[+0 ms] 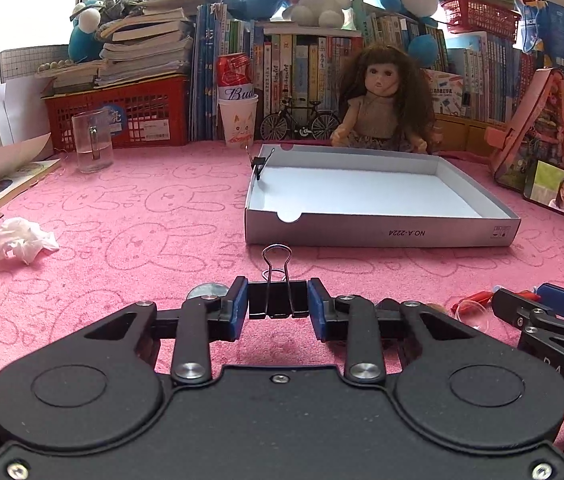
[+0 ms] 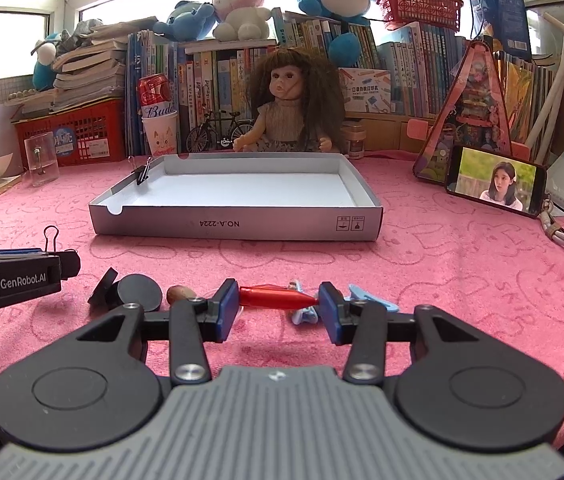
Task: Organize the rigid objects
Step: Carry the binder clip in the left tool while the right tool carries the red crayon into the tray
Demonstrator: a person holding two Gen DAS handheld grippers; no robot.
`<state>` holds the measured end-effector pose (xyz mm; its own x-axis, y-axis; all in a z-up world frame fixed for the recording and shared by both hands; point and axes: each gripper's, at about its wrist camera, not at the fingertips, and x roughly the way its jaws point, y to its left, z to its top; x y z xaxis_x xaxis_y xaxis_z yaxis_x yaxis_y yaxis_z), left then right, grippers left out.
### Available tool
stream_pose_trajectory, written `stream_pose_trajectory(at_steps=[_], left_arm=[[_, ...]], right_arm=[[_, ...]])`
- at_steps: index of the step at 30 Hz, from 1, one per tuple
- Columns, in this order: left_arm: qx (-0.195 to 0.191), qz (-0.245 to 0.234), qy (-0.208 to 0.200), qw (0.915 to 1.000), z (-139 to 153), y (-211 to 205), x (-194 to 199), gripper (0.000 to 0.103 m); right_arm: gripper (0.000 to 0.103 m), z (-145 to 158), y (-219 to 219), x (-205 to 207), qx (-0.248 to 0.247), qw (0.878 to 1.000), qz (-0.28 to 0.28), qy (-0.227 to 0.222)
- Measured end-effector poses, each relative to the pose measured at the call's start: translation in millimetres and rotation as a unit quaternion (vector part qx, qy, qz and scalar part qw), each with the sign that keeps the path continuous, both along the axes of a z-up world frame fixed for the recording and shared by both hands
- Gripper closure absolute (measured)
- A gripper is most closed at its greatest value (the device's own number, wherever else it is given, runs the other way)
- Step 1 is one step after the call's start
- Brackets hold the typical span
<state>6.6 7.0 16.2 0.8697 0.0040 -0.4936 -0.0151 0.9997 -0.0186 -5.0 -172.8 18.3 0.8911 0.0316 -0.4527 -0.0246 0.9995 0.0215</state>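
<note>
The left gripper [image 1: 278, 307] is clenched on a black binder clip [image 1: 278, 300] just short of the white box's [image 1: 381, 236] near wall — pickup looks done. The right gripper [image 2: 278, 307] grasps a red piece [image 2: 278, 298], also before the box. Next, I judge, each load goes over that wall — another clip [image 2: 142, 174] already grips the box's far-left rim.

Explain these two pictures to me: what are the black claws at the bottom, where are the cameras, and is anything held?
Each claw is a hand-held two-finger gripper with a camera behind its fingers, so each picture looks along one gripper. In the left view, the left gripper is shut on a black binder clip. In the right view, the right gripper has a red pen-like piece between its pads; whether they press it is unclear. On the pink cloth stands an open white box with another clip on its rim.
</note>
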Motion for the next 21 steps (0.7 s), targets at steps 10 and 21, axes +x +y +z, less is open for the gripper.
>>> stream_pose_trajectory(at_steps=[10,21], left_arm=[[-0.014,-0.016,-0.007,0.9998,21.4,2.3,17.8,0.073],[-0.040,-0.045,0.020,0.9980,46.2,-2.2,82.4,0.073]], right_arm=[[0.053,17.5,-13.0,15.4,0.009,1.000,-0.001,-0.015],[0.053,40.6,-42.4,84.7,0.058,0.998,0.017,0.014]])
